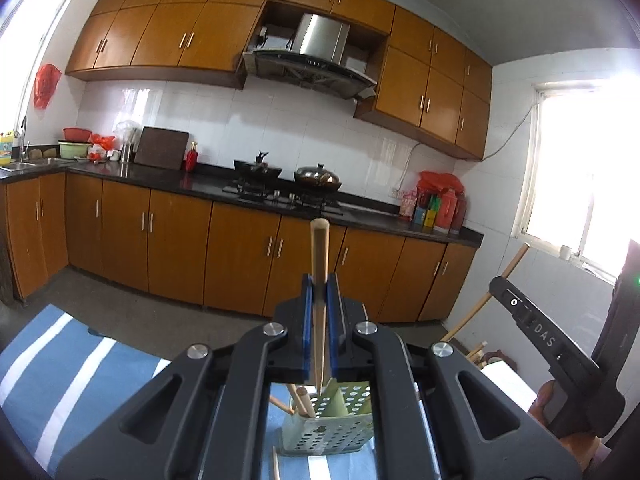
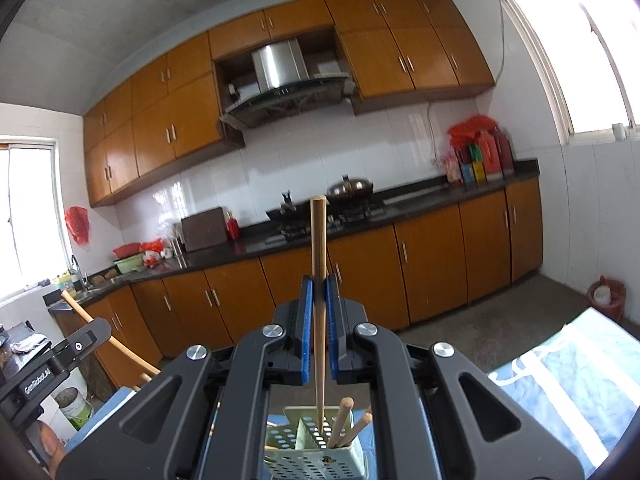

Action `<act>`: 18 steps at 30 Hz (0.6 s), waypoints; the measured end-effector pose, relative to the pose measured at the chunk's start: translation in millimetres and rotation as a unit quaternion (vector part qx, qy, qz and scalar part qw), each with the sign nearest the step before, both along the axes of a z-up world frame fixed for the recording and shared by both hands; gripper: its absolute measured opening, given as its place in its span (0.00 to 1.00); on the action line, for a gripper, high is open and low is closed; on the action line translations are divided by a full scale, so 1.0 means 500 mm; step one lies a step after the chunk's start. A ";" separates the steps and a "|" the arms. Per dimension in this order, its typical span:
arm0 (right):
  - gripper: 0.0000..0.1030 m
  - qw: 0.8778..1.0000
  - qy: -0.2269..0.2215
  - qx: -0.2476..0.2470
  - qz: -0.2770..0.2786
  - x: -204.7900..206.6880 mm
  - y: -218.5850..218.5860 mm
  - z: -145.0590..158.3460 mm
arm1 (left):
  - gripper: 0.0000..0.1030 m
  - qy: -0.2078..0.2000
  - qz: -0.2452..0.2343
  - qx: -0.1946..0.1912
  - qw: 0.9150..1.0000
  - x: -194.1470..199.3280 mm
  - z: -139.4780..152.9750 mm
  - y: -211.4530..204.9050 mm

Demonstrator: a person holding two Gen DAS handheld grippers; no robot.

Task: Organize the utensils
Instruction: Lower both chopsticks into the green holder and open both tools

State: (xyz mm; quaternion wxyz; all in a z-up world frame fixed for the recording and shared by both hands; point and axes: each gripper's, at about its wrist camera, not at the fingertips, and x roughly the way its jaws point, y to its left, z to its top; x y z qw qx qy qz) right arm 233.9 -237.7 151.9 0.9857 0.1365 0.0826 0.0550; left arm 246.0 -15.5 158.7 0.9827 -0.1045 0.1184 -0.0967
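Note:
My left gripper is shut on a wooden chopstick held upright, its lower tip over a pale green perforated utensil holder. My right gripper is shut on another wooden chopstick, also upright, its lower tip inside the same holder. Some chopsticks lean in the holder; they also show in the left wrist view. The right gripper's body shows at the right of the left wrist view; the left gripper's body shows at the left of the right wrist view.
The holder stands on a blue and white striped cloth. A loose chopstick lies on the cloth by the holder. A wooden chair stands nearby. Kitchen counter with stove and pots is far behind.

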 end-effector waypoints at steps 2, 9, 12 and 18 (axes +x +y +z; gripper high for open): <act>0.07 1.000 0.012 -0.001 0.001 0.008 0.004 -0.016 | 0.07 0.009 -0.004 0.001 1.000 0.015 -0.018 -0.004; 0.07 0.999 0.040 -0.018 0.014 0.021 0.022 -0.045 | 0.07 0.040 -0.007 0.009 0.999 0.044 -0.069 0.000; 0.07 0.999 0.046 -0.016 0.014 0.022 0.021 -0.050 | 0.08 0.048 -0.007 0.010 0.999 0.049 -0.078 0.005; 0.08 0.999 0.046 -0.018 0.012 0.007 0.015 -0.038 | 0.08 0.053 0.000 0.002 0.999 0.039 -0.080 0.020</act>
